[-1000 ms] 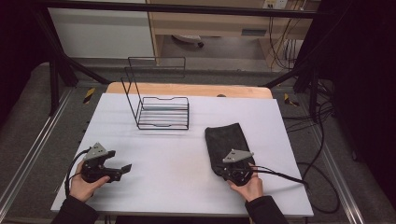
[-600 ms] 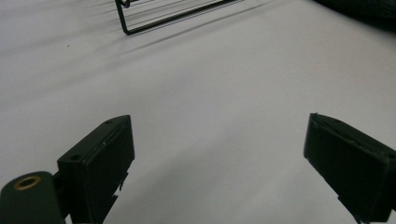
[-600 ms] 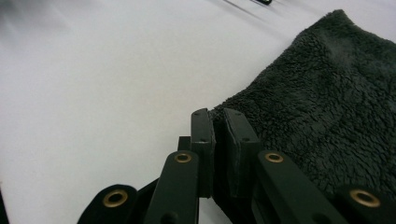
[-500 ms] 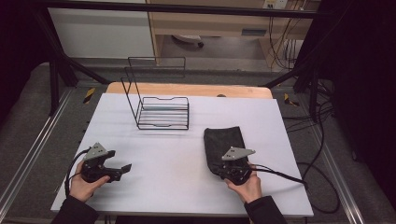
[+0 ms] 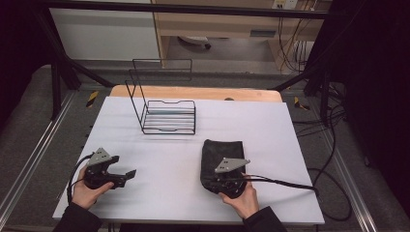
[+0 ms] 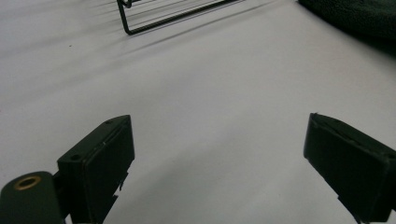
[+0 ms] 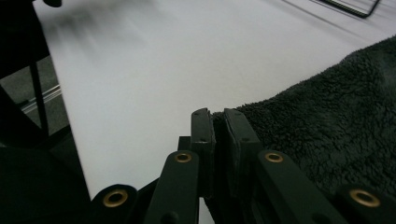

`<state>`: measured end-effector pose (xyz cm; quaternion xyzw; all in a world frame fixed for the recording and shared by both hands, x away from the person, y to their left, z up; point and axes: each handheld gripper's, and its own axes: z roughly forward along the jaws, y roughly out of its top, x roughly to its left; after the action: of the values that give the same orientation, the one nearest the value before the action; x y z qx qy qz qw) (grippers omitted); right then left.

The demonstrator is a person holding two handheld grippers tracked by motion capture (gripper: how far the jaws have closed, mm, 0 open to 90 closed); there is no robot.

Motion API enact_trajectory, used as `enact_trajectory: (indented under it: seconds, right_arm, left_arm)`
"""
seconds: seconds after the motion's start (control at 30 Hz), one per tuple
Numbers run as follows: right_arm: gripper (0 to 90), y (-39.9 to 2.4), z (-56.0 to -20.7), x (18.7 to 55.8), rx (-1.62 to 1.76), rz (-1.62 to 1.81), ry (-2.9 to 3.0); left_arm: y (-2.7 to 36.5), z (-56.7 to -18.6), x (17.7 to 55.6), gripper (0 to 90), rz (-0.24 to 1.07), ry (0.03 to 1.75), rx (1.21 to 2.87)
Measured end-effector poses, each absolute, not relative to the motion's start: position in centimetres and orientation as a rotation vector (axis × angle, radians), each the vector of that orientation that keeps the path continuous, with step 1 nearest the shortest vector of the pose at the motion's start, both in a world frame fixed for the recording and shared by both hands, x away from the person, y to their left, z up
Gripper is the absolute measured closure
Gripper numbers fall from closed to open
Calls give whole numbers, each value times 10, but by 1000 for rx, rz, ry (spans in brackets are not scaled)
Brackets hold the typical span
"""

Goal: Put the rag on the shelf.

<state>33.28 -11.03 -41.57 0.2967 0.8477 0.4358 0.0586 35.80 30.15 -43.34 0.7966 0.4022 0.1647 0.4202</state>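
Observation:
A dark fluffy towel point(image 5: 220, 157) lies folded on the white table point(image 5: 251, 125), right of centre. My right gripper point(image 5: 212, 183) is at the towel's near corner, jaws shut on the cloth edge; in the right gripper view the towel point(image 7: 327, 121) spreads away to the right of the gripper point(image 7: 218, 122), pinched between its two pads. My left gripper point(image 5: 129, 175) rests near the table's front left, held by a hand, pointing right. Its jaws stand wide open in the left gripper view point(image 6: 219, 158) with bare table between them.
A black wire rack point(image 5: 167, 113) stands at the back centre of the table, its corner also in the left gripper view point(image 6: 154, 14). A wooden board point(image 5: 193, 93) lies behind the table. A cable point(image 5: 285, 182) trails right from my right gripper.
My right gripper has shifted left with the towel's near corner, dragging the towel a little leftward. My left gripper has stayed put.

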Motion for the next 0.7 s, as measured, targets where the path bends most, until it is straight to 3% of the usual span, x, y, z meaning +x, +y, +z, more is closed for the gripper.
enact_trajectory:
  seconds: [0.47,0.7]
  right_arm:
    - [799,-82,-427,322,821,1287,2686]
    - [539,-91,-418,327,852,1330,2606]
  left_arm:
    - [301,-433,358,86,405,1011,1999]
    - [297,-433,358,76,389,1005,2011]
